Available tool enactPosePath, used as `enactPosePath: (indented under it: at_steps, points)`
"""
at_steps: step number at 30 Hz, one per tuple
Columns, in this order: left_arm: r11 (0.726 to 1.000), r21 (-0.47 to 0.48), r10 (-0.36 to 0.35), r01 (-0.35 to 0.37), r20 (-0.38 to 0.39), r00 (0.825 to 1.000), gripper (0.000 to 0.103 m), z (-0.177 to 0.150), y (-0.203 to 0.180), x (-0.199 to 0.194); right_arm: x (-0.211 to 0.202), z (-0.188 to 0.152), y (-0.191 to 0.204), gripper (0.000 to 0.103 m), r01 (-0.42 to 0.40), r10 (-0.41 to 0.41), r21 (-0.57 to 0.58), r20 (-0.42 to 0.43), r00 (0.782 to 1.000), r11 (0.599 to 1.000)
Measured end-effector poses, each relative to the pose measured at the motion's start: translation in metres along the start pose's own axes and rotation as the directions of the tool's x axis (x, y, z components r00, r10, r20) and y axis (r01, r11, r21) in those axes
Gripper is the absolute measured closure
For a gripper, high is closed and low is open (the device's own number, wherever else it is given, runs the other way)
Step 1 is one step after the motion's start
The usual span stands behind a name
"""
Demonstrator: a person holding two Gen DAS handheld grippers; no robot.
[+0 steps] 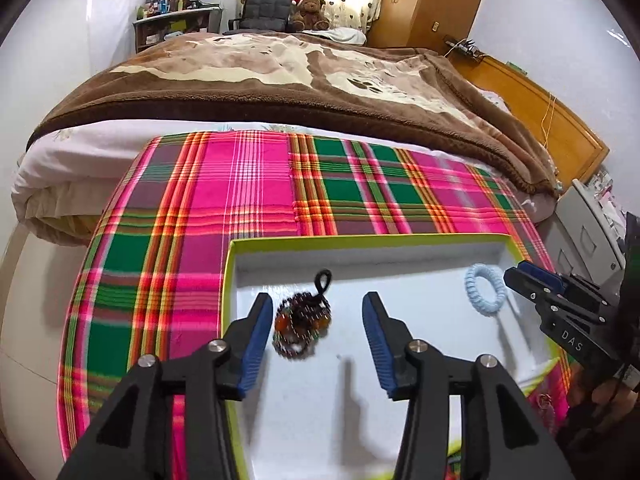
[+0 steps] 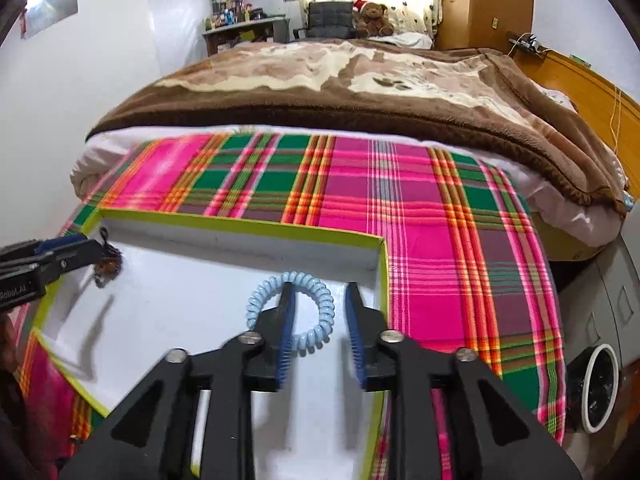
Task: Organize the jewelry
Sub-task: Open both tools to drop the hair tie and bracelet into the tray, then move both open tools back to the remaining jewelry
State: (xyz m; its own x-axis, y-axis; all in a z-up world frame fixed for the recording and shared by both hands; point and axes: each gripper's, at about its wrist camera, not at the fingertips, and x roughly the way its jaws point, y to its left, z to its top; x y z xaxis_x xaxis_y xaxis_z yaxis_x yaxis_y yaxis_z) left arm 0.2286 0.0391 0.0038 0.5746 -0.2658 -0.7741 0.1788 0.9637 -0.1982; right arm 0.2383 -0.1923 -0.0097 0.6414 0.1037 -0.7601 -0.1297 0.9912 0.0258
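The left gripper [image 1: 317,322] hangs wide open above the white tray [image 1: 400,400], gripping nothing; the beaded bracelet [image 1: 302,326] lies on the tray floor between its fingers. The right gripper [image 2: 320,312] is partly open, one finger inside the blue coil bracelet [image 2: 291,310], which rests near the tray's far right corner. Beyond, a plaid cloth [image 1: 256,184] covers the bed.

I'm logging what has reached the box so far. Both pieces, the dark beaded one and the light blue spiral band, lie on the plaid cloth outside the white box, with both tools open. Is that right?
Not quite. The dark beaded piece and the light blue spiral band lie inside the white box, not on the plaid cloth, as both wrist views show. The left tool and right tool are open, as you said.
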Motion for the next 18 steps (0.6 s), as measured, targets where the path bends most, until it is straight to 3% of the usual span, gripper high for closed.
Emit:
enactPosePath:
  at_steps: [9,18]
  points:
    - [0.999,0.012,-0.041,0.04,0.055,0.998,0.052,-0.036,-0.007,-0.051,-0.055,-0.025,-0.013,0.071,-0.038,0.034,0.05,0.069,0.997,0.998]
    - [0.997,0.01,-0.075,0.075,0.04,0.996,0.052,-0.081,-0.012,-0.077,-0.088,-0.069,-0.029,0.071,-0.028,0.024,0.084,0.055,0.998,0.996]
